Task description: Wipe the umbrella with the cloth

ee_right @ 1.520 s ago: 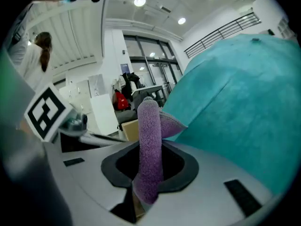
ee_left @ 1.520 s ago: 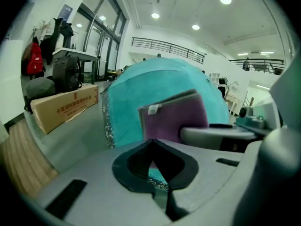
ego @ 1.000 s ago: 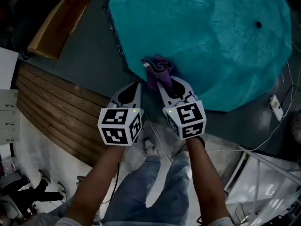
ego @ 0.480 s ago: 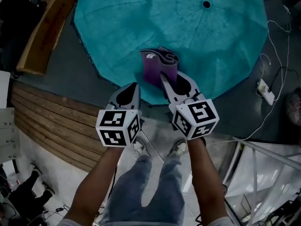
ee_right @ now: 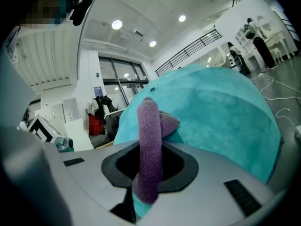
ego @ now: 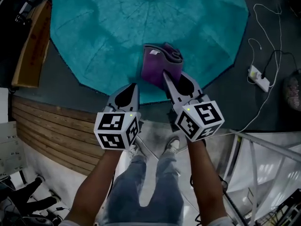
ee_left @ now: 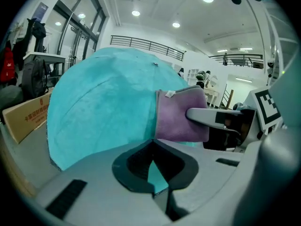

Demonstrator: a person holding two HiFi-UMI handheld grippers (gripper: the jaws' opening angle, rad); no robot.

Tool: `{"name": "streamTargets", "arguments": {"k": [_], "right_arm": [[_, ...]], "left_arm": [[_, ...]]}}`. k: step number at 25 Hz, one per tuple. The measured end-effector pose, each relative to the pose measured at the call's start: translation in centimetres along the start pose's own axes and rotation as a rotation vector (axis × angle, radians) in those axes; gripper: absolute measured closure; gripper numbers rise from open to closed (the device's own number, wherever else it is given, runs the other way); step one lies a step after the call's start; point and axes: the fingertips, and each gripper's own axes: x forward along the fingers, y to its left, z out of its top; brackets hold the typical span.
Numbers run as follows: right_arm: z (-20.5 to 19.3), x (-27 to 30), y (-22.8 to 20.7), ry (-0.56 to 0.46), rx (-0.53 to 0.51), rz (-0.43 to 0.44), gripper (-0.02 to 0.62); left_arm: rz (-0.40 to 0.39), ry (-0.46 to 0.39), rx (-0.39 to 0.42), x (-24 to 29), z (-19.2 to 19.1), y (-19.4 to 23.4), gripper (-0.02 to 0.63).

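Umbrella [ego: 117, 36] in teal, opened wide, rests on the dark floor with its canopy facing up and its centre tip toward the far side in the head view. A purple cloth [ego: 157, 69], folded into a thick pad with a small white tag on it, lies against the canopy close to the umbrella's near edge. The right gripper [ego: 175, 81] has its fingers [ee_right: 211, 173] pinching this cloth; in the right gripper view the purple fold stands upright between them, with the teal fabric behind. The left gripper [ego: 131, 91] hangs just beside the right one, over the canopy's near rim, apart from the cloth. Its fingers [ee_left: 94, 187] are pressed together at the tips with nothing caught between them, and only teal shows through the gap behind the tips. A white power strip [ego: 259, 77] with a trailing cable lies on the floor at the right, well apart from the umbrella. Wooden planks [ego: 51, 121] run along the floor at the left, and a cardboard box [ee_left: 23, 117] sits beyond the canopy's left edge.
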Motion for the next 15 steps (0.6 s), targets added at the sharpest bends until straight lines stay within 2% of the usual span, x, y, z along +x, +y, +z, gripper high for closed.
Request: {"name": "streamTargets", "arguments": {"k": [6, 15], "right_arm": [[1.0, -4.8, -7.1, -0.044, 0.070, -0.083, 0.518], [-0.9, -9.5, -17.0, -0.058, 0.141, -0.176, 0.518]], "left_arm": [[-0.059, 0.025, 0.045, 2.8, -0.3, -6.7, 0.600], [-0.111, 0.035, 0.108, 7.5, -0.8, -14.4, 0.600]]}}
